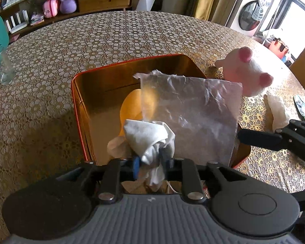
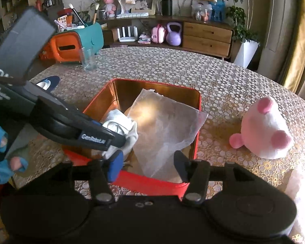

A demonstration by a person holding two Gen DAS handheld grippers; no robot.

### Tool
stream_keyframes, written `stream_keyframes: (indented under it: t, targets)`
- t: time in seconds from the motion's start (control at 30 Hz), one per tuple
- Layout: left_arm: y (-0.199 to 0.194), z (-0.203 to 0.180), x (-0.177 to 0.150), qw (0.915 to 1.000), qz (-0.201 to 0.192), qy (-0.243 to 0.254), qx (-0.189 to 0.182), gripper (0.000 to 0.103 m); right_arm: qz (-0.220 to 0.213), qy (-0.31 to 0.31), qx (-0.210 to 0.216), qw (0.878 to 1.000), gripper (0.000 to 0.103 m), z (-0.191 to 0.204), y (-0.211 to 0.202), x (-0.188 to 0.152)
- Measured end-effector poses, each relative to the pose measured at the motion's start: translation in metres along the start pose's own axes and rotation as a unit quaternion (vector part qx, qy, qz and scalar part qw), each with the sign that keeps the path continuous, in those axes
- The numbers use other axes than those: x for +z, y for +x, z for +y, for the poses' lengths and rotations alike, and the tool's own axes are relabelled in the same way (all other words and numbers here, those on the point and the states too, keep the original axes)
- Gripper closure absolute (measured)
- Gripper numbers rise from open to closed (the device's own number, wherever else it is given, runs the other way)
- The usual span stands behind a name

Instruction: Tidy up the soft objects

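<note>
A red tin box (image 1: 77, 93) with a gold inside stands on the table; it also shows in the right wrist view (image 2: 197, 142). A crinkled clear plastic sheet (image 1: 191, 111) (image 2: 164, 126) leans in it. My left gripper (image 1: 149, 161) is shut on a bunched white cloth (image 1: 148, 136) (image 2: 122, 130) and holds it over the box's near part. My right gripper (image 2: 148, 164) is open and empty at the box's near rim. A pink and white plush toy (image 1: 248, 71) (image 2: 264, 134) lies on the table to the right of the box.
A lace-patterned cloth covers the round table (image 1: 91, 46). A clear glass (image 1: 2, 69) (image 2: 88, 60) stands far left, by an orange and teal organizer (image 2: 75, 44). Another white cloth (image 1: 277, 111) lies right of the box. Shelves and drawers stand beyond the table.
</note>
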State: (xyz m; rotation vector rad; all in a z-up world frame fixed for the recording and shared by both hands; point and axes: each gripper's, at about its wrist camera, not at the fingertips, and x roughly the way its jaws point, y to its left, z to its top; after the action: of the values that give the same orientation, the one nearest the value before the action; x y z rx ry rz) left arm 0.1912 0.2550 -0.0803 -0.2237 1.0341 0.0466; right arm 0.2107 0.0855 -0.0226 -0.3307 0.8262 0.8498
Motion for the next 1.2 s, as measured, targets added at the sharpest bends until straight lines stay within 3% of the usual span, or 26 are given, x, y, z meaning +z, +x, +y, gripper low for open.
stream_keyframes:
  t: [0.13,0.2,0.23,0.47,0.6,0.67,1.2]
  targets:
    - [-0.005,-0.002,-0.002,1.0000,-0.002,-0.004,0.000,0.065,-0.004,0.000,0.001,1.000,0.044,-0.001,-0.008,-0.001]
    - [-0.011,-0.002,-0.002,0.9999,-0.009,-0.003,0.004,0.048,-0.007,0.004,0.000,1.000,0.044,-0.003,-0.013,-0.001]
    - [-0.015,-0.003,-0.003,0.9999,-0.014,-0.002,0.004,0.046,-0.008,0.005,-0.001,1.000,0.043,-0.004,-0.016,-0.002]
    - [-0.043,-0.013,-0.005,0.9993,-0.036,0.004,0.007,0.045,-0.029,0.023,0.002,0.999,0.031,-0.017,-0.046,-0.006]
    - [-0.065,-0.026,-0.006,0.9977,-0.064,0.017,0.014,0.032,-0.043,0.040,0.011,0.998,0.022,-0.022,-0.069,-0.010]
    - [-0.075,-0.033,-0.007,0.9969,-0.074,0.024,0.013,0.032,-0.052,0.041,0.010,0.998,0.018,-0.023,-0.081,-0.012]
    - [-0.118,-0.116,-0.022,0.9875,-0.129,0.068,-0.060,0.020,-0.095,0.074,-0.037,0.992,0.005,-0.062,-0.174,-0.052]
